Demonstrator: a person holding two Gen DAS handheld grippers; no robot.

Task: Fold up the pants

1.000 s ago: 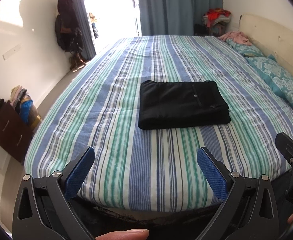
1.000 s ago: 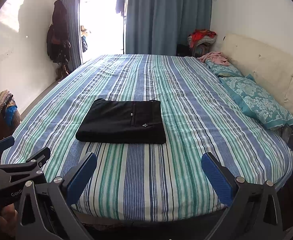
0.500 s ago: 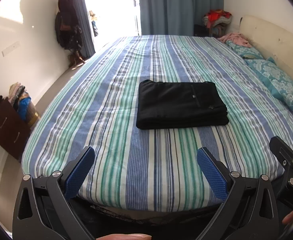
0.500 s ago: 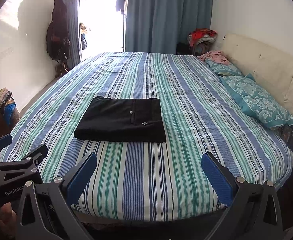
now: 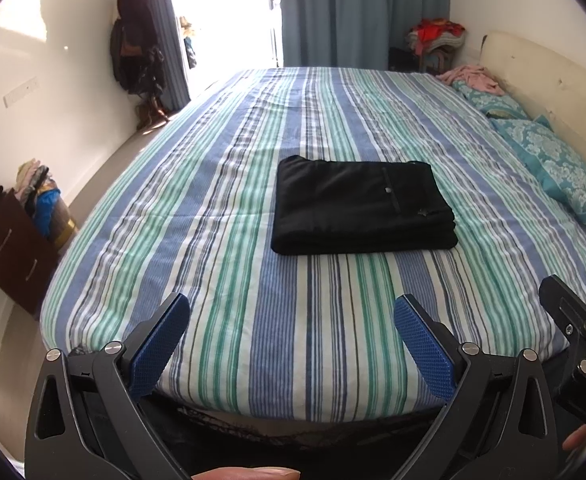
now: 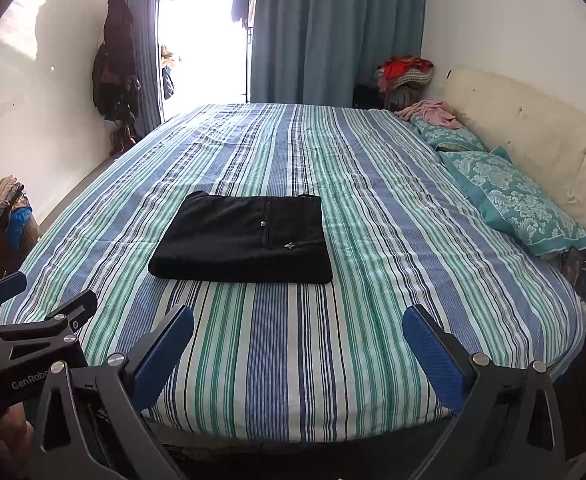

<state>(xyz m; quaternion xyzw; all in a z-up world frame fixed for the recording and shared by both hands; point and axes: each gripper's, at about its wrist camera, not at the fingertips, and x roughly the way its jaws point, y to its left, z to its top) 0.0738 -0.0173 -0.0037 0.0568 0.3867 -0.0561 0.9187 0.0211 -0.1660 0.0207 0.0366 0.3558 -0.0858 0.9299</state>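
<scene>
Black pants (image 5: 361, 206) lie folded into a neat flat rectangle in the middle of the striped bed (image 5: 221, 240); they also show in the right wrist view (image 6: 245, 240). My left gripper (image 5: 291, 326) is open and empty, held back over the bed's near edge, well short of the pants. My right gripper (image 6: 297, 338) is open and empty too, at the same near edge. The right gripper shows at the right rim of the left wrist view (image 5: 573, 332), and the left gripper at the left rim of the right wrist view (image 6: 33, 320).
Teal patterned pillows (image 6: 521, 200) and a pink garment (image 6: 433, 112) lie along the cream headboard (image 6: 533, 128) at right. A dark drawer unit with clothes (image 5: 9, 240) stands on the floor at left. Coats hang on the left wall (image 6: 115, 68). Curtains and a bright doorway are beyond.
Both grippers have drawn back a little from the bed, so more of its near edge shows. The folded pants have not moved.
</scene>
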